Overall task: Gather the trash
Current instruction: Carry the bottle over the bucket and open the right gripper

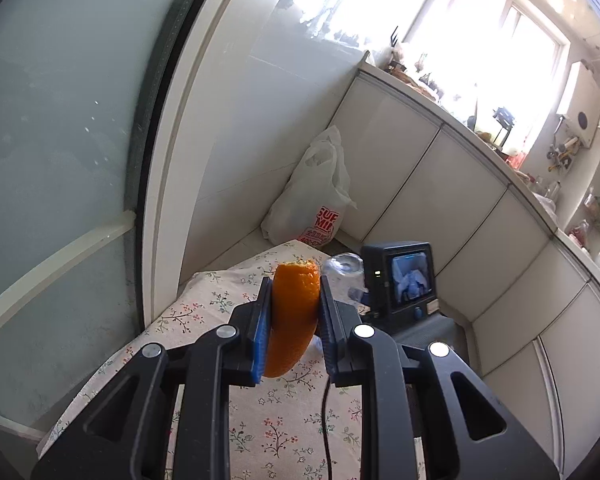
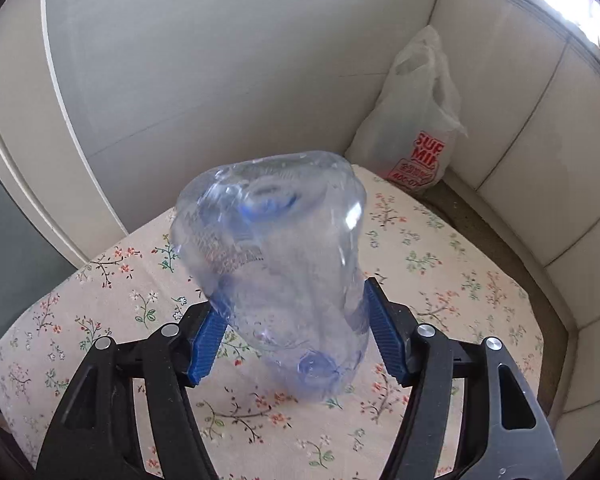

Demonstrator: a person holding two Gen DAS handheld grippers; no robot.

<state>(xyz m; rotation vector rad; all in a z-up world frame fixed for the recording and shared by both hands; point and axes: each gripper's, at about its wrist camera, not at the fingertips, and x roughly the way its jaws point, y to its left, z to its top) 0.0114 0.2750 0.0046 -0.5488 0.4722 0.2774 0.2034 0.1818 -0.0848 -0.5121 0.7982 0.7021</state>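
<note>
In the left wrist view, the left gripper (image 1: 294, 312) fills the lower middle of the frame, its blue-padded jaws pinching a curved piece of orange peel (image 1: 293, 316) that stands on edge between them; the peel's ragged top pokes above the pad tips and its lower end hangs below the pads, over the floral tablecloth (image 1: 204, 312). Just right of the peel, part of a clear plastic bottle (image 1: 346, 270) shows, and beside that sits the black body of the right gripper (image 1: 404, 280) with its small lit screen. In the right wrist view, that gripper (image 2: 294, 332) holds the clear plastic bottle (image 2: 276, 264) at the centre of the frame: both blue pads press on the bottle's lower sides, the base rises well above the pad tips toward the top of the frame, and the neck end points down below them, above the tablecloth (image 2: 440, 256). A white plastic bag (image 2: 416, 120) with red print stands in the upper right corner against the wall panels.
</note>
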